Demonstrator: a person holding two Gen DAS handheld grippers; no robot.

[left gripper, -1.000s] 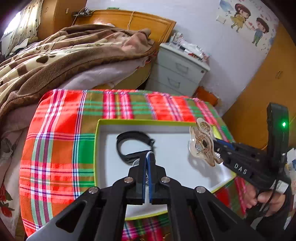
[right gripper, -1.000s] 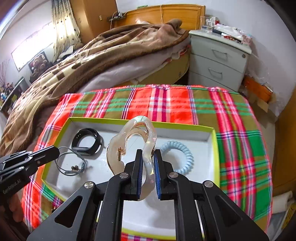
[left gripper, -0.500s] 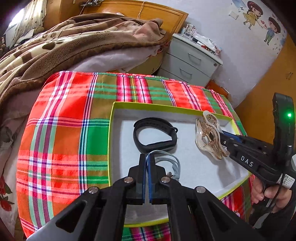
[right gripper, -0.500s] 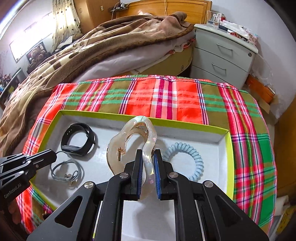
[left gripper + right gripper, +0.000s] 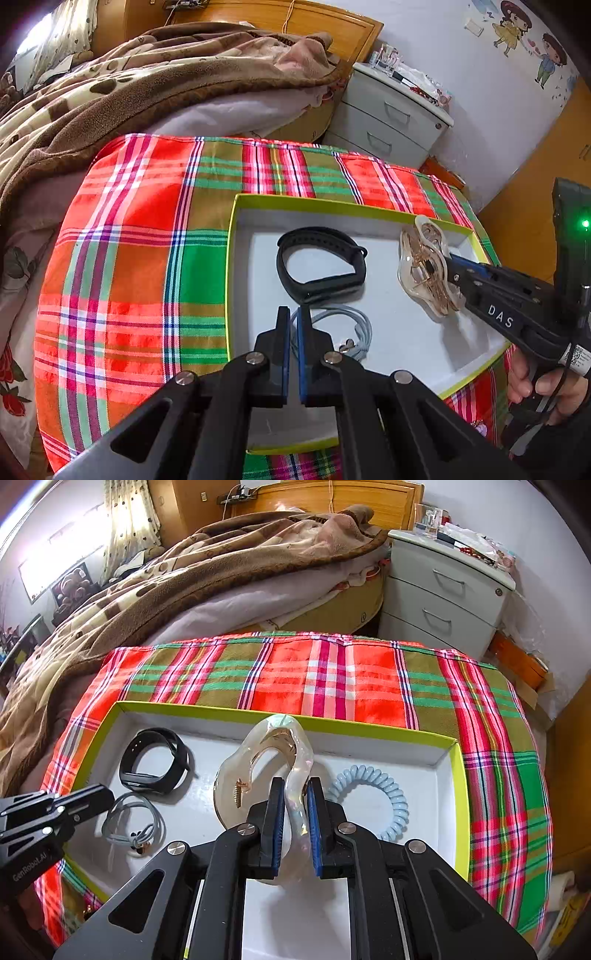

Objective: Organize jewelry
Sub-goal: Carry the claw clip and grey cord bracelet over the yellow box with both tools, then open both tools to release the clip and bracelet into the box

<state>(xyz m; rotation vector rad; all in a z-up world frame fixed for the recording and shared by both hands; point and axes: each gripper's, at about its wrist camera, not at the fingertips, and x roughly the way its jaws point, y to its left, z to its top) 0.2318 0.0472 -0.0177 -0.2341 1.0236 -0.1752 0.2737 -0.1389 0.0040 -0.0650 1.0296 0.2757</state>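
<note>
Right hand-held gripper (image 5: 295, 786) is clamped on a translucent hair claw clip (image 5: 266, 760), which is held upright above the middle of a shallow white tray (image 5: 452, 760) with a lime-green rim. Left hand-held gripper (image 5: 291, 314) has its jaws nearly pressed together with a narrow slit between the blue pads; nothing is seen gripped, and its tips are poised over a grey cord loop (image 5: 343, 328) near the tray's front left corner. Whether the tips touch the cord cannot be told. Three items are recorded lying in the tray: a black wristband (image 5: 155, 760) toward the far left corner, the grey cord loop just in front of it, and a pale blue coil hair tie (image 5: 373, 801) on the right side, partly hidden behind the right gripper. The tray rests on a plaid cloth (image 5: 332, 672) covering the desk, near its front edge.
</note>
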